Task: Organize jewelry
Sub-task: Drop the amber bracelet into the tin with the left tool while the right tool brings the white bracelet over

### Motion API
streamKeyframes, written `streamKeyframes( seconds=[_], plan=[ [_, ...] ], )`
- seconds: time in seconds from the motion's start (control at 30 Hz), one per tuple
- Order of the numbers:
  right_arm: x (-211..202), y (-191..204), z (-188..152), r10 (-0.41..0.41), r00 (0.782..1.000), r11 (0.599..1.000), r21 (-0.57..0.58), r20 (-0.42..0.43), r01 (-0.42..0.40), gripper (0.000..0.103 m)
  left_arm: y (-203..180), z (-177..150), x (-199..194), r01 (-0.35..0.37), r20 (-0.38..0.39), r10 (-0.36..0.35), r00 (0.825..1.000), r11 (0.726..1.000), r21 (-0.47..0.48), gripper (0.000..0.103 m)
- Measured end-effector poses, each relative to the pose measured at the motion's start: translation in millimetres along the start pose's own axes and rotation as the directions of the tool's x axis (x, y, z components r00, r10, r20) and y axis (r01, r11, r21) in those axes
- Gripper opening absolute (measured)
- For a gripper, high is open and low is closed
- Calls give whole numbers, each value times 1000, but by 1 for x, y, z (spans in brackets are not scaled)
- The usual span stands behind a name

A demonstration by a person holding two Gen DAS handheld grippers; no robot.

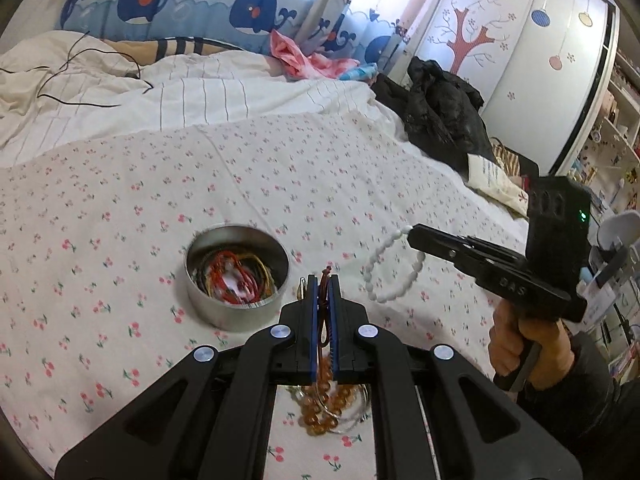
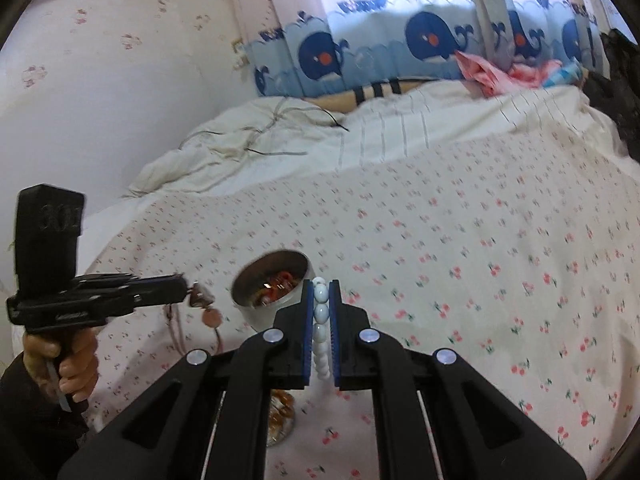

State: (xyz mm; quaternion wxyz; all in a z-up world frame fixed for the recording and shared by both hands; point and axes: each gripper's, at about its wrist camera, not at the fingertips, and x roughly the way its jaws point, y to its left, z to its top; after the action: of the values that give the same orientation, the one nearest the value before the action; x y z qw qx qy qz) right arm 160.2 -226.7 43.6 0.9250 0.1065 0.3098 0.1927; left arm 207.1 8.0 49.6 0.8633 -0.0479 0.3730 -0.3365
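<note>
A round metal tin (image 1: 237,276) with several red, yellow and dark cords inside stands on the flowered bedsheet; it also shows in the right wrist view (image 2: 276,286). My left gripper (image 1: 323,284) is shut on a brown cord necklace (image 1: 325,320) and holds it just right of the tin. In the right wrist view the left gripper (image 2: 188,286) dangles the necklace's pendant (image 2: 211,317). My right gripper (image 2: 320,286) is shut on a white bead bracelet (image 2: 321,332). The bracelet (image 1: 394,266) hangs from the right gripper (image 1: 412,232) above the sheet. An amber bead bracelet (image 1: 324,408) lies below my left gripper.
The bedsheet (image 1: 200,184) spreads out all round the tin. A rumpled white duvet (image 1: 140,96) with a black cable lies at the back. Black clothing (image 1: 440,112) is heaped at the bed's right edge. A wardrobe (image 1: 500,40) and shelves stand at the right.
</note>
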Motion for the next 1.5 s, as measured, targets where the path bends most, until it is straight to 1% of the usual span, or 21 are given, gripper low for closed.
streamKeyframes(
  seconds=[0.17, 0.37, 0.5, 0.73, 1.0, 1.07, 1.2, 1.23, 1.27, 1.3, 1.37, 1.4, 1.43, 1.47, 1.5],
  plan=[
    [15, 3, 15, 50, 999, 998, 32, 5, -50, 8, 8, 19, 1, -19, 14, 19, 1000, 1000, 7, 4],
    [35, 11, 28, 100, 995, 993, 54, 8, -100, 8, 9, 40, 10, -93, 35, 91, 995, 994, 54, 4],
    [45, 18, 38, 123, 992, 991, 53, 17, -123, 8, 16, 42, 21, -127, 39, 125, 991, 991, 45, 4],
    [64, 21, 47, 157, 988, 986, 65, 5, -157, 8, 37, 35, 50, -172, 3, 172, 985, 985, -15, 4],
    [82, 19, 39, 202, 979, 974, 109, -33, -197, 8, 49, 28, 65, -181, -26, 179, 983, 982, -53, 4],
    [86, 19, 38, 211, 977, 972, 118, -42, -205, 8, 52, 26, 71, -180, -44, 177, 983, 982, -61, 4],
    [91, 20, 36, 217, 975, 970, 123, -57, -209, 8, 60, 21, 86, -208, -117, 197, 973, 975, -84, 4],
    [93, 20, 35, 218, 974, 970, 125, -60, -209, 8, 61, 20, 88, -225, -127, 214, 969, 971, -82, 5],
    [94, 20, 34, 219, 974, 969, 128, -63, -209, 8, 62, 19, 87, -229, -128, 218, 968, 970, -82, 5],
    [94, 20, 34, 220, 973, 969, 132, -65, -210, 8, 62, 20, 86, -232, -129, 220, 967, 969, -85, 7],
    [98, 18, 33, 224, 972, 967, 142, -72, -212, 8, 63, 24, 76, -249, -115, 239, 964, 965, -86, 16],
    [100, 18, 32, 227, 971, 966, 147, -75, -214, 8, 63, 26, 72, -253, -105, 244, 964, 964, -85, 29],
    [102, 18, 32, 229, 970, 965, 151, -78, -216, 8, 63, 29, 66, -263, -92, 255, 963, 961, -88, 45],
    [103, 18, 31, 231, 970, 964, 154, -80, -217, 8, 64, 31, 62, -270, -84, 262, 961, 958, -95, 51],
    [105, 19, 31, 233, 969, 963, 156, -84, -218, 8, 66, 32, 57, -267, -73, 260, 963, 958, -107, 53]
  ],
)
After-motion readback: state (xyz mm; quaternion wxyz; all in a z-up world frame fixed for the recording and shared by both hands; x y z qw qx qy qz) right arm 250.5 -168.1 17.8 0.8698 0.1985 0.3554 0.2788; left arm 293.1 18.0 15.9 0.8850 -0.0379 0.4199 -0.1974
